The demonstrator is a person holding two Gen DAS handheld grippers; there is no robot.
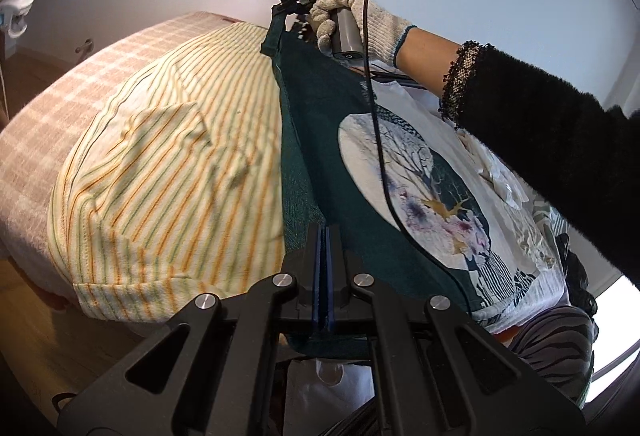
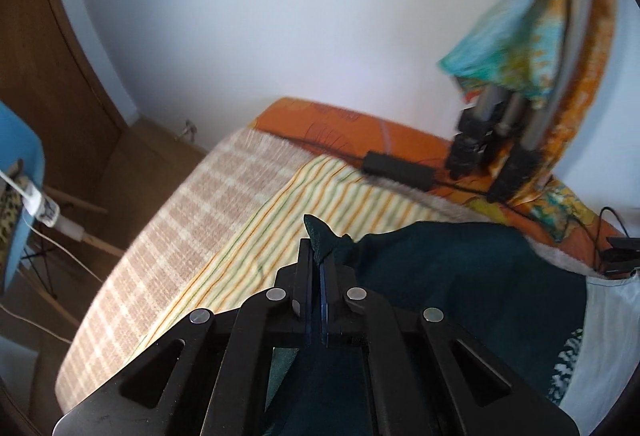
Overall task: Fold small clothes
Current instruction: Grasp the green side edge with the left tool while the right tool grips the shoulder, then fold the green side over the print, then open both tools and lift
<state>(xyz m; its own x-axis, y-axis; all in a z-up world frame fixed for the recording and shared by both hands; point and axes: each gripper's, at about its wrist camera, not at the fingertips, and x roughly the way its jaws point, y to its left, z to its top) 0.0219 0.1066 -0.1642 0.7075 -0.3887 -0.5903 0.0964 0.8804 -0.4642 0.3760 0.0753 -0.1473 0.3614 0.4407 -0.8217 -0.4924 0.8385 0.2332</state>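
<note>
Stretching between both grippers, a dark green garment point(image 1: 316, 140) hangs taut above a striped yellow cloth point(image 1: 168, 172) on the checked blanket point(image 1: 60, 108). The left gripper point(image 1: 325, 236) is clamped on its near edge, the right gripper point(image 2: 318, 260) on a corner. No writing is legible. Only the left wrist view shows the gloved hand point(image 1: 360, 20) and a printed white shirt point(image 1: 432, 188); only the right shows a black adapter point(image 2: 396, 164).

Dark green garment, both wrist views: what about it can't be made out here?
- Left wrist view: dark green garment lower edge hidden behind left gripper.
- Right wrist view: the part below right gripper blocked by the frame; only a pinched tip shows.
- Garment type and full outline: undeterminable, bunched and cropped.
</note>
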